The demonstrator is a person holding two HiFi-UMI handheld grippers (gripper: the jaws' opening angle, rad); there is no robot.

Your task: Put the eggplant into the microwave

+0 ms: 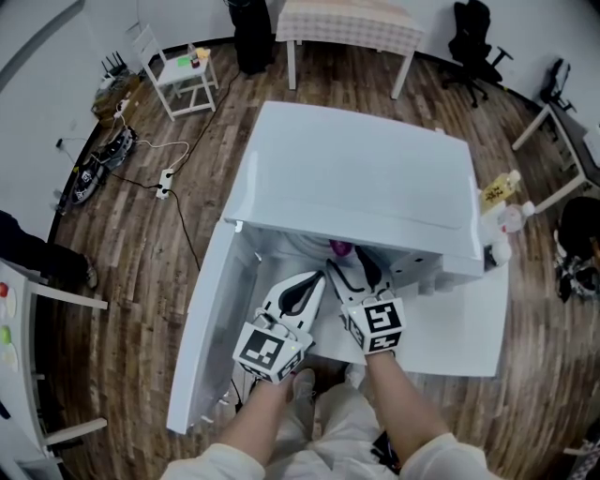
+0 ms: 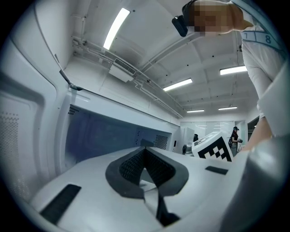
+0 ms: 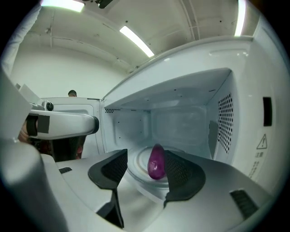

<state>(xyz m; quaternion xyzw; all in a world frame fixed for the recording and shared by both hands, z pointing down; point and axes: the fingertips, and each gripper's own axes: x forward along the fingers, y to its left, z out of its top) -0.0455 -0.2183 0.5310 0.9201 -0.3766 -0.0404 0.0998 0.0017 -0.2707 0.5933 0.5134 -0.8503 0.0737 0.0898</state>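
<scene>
A purple eggplant (image 3: 157,163) lies on the glass turntable (image 3: 136,168) inside the white microwave (image 3: 226,118). My right gripper (image 3: 146,159) points into the cavity with its jaws wide open; the eggplant sits just past and between the pads, apart from both. From above, a sliver of the eggplant (image 1: 340,248) shows under the microwave's top (image 1: 356,178), ahead of the right gripper (image 1: 353,262). My left gripper (image 1: 314,281) is shut and holds nothing; it hangs beside the open door (image 1: 211,319). In its own view the left gripper (image 2: 145,170) faces the door's window (image 2: 104,136).
The microwave stands on a white surface (image 1: 469,328), its door swung out to the left. A bottle (image 1: 499,190) and small items stand at the right. On the wooden floor around are a white chair (image 1: 183,75), cables (image 1: 164,178) and a table (image 1: 347,28).
</scene>
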